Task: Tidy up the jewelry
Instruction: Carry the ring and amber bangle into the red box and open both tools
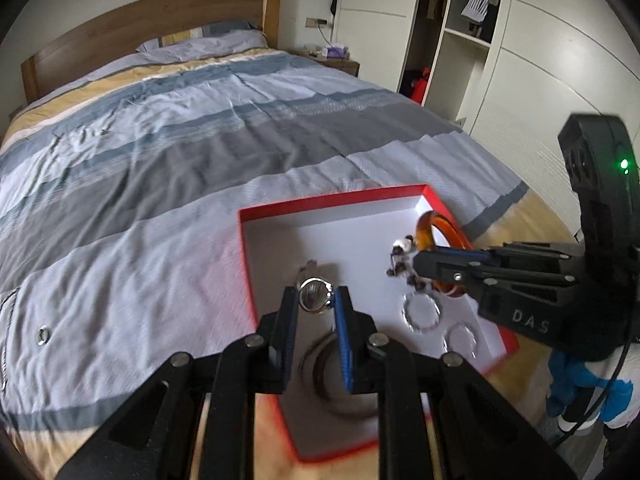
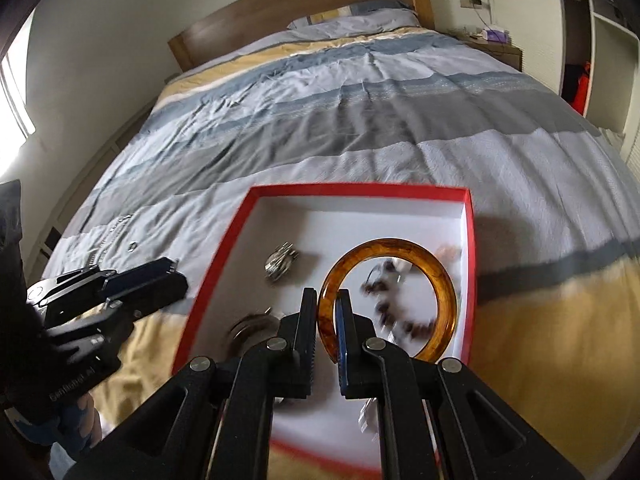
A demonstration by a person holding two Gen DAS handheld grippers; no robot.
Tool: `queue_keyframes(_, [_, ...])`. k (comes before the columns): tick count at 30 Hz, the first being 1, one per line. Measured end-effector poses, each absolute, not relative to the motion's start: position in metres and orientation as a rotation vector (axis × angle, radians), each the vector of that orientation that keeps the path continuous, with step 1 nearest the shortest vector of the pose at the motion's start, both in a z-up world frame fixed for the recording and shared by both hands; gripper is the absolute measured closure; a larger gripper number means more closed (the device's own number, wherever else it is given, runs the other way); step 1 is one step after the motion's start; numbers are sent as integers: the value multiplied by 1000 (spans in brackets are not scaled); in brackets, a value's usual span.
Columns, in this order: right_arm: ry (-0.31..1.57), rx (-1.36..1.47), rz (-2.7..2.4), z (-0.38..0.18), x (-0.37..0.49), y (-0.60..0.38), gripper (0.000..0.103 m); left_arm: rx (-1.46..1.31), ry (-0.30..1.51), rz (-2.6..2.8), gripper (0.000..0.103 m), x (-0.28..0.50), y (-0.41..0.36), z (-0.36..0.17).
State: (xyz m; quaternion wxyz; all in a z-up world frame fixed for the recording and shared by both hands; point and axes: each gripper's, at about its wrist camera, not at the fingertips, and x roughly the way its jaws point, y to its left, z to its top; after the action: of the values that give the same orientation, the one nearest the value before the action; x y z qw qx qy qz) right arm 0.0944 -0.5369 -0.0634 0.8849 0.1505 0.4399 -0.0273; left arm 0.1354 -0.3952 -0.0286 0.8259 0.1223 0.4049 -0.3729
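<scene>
A red box with a white inside (image 1: 280,220) (image 2: 248,216) lies on the bed. My left gripper (image 1: 317,300) is shut on a silver watch (image 1: 316,296) and holds it over the box's left part. My right gripper (image 2: 327,300) (image 1: 416,266) is shut on an amber bangle (image 2: 400,250) (image 1: 434,228) over the box's right side. A dark beaded bracelet (image 2: 396,312) (image 1: 400,260) hangs blurred by the bangle. A silver piece (image 2: 280,262) lies in the box. Two clear rings (image 1: 422,312) lie at its right.
A small silver ring (image 1: 42,334) (image 2: 132,246) and a thin chain (image 2: 108,240) lie on the striped duvet left of the box. A dark round band (image 1: 332,376) lies in the box's near part. A wardrobe (image 1: 460,40) stands to the right of the bed.
</scene>
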Motion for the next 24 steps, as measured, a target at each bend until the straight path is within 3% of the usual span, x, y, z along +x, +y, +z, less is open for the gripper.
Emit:
queue_keyframes(14, [1023, 244, -19, -98, 144, -557, 93, 294, 924, -738, 86, 173, -431, -81])
queue_keyframes(24, [1095, 240, 19, -106, 152, -562, 92, 256, 944, -717, 83, 177, -425, -84])
